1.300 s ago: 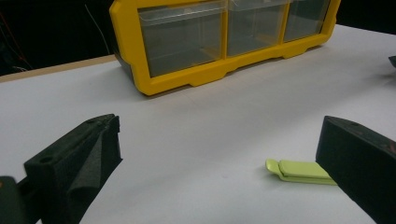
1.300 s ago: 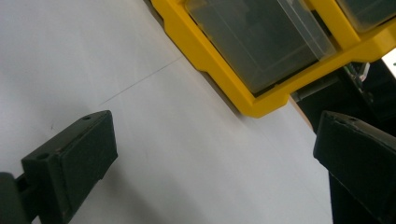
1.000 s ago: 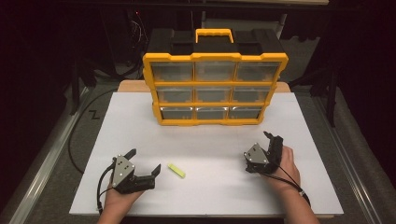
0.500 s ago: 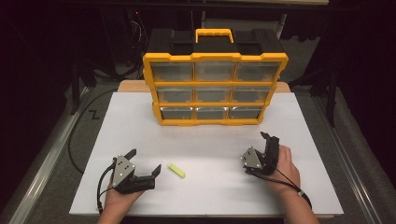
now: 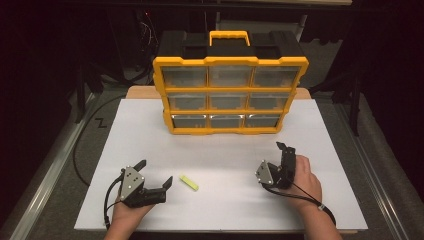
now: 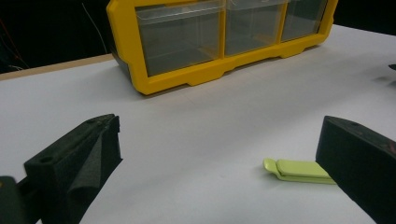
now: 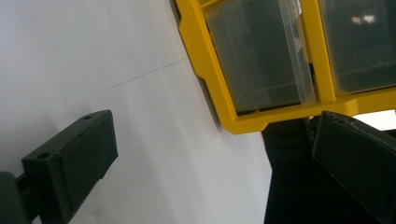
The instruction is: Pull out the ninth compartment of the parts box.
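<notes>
A drawer cabinet (image 5: 230, 95) is standing at the table's (image 5: 345, 165) far middle; a clip (image 5: 188, 182) is lying near, left of centre.

My bench (image 5: 150, 145) is carrying a white sheet that is covering nearly all of its top, with a strip of bare wood showing at the far edge. A yellow and black drawer organizer (image 5: 230, 85) is standing upright on the far middle of the sheet, its clear drawers facing me. A small lime-green clip (image 5: 188, 182) is lying flat on the near part of the sheet, well apart from the organizer.
</notes>
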`<state>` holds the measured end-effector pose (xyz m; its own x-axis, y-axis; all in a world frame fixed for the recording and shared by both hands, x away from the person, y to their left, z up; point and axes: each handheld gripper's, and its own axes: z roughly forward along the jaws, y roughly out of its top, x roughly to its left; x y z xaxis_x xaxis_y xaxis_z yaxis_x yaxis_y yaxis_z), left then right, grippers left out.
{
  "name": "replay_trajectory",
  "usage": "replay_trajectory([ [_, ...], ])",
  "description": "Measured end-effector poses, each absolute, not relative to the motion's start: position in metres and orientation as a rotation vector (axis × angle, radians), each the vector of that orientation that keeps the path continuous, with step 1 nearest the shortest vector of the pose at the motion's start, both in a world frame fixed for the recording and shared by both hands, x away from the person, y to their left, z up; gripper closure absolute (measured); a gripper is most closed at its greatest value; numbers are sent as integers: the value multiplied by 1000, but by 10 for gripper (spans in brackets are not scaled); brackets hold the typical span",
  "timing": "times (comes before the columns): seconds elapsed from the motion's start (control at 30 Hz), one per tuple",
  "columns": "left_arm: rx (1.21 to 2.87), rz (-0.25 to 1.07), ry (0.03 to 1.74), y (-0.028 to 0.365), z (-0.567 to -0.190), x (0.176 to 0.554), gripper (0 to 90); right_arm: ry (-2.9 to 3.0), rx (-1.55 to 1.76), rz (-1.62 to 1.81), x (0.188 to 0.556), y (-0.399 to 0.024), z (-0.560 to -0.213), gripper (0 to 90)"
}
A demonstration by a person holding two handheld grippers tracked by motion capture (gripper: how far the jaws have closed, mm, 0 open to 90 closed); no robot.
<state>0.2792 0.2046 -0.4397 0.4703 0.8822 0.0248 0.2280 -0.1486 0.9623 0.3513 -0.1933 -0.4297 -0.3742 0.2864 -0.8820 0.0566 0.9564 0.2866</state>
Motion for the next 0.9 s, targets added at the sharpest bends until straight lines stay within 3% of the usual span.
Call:
replay_trajectory([
  [0.57,1654,770,966,205,-439,279,7,1909,127,138,346,-185,-429,17],
  [0.9,1661,778,964,204,-439,278,8,1869,62,115,340,-183,-429,162],
])
